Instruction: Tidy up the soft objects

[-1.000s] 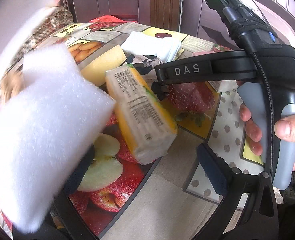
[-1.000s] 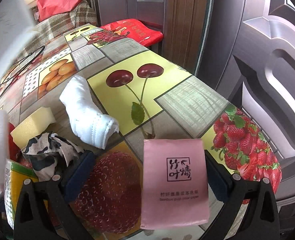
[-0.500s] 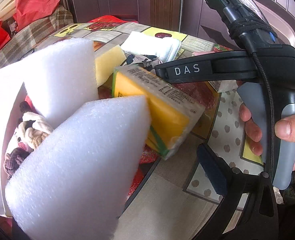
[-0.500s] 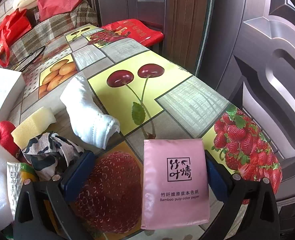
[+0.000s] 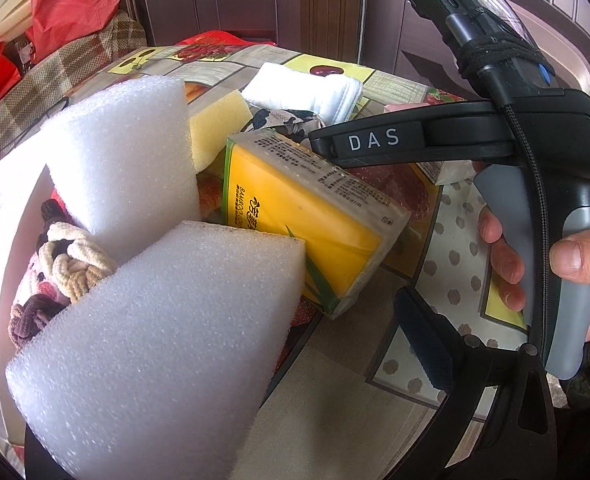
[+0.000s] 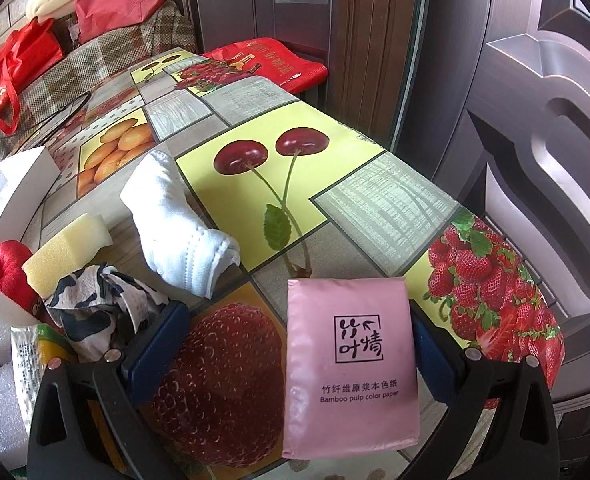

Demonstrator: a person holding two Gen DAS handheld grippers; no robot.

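We see the left gripper (image 5: 231, 364) clamped on a white foam block (image 5: 163, 344), crowding the yellow tissue pack (image 5: 307, 232). Right gripper (image 6: 295, 356) spread wide around the pink tissue pack (image 6: 351, 364). White towel (image 6: 179, 232) lies far-left on the fruit-print tablecloth (image 6: 379, 204), dark door (image 6: 535, 92) behind.

Fruit-print table (image 6: 395, 204) bears pink tissue pack (image 6: 351, 364), white cloth (image 6: 179, 236).
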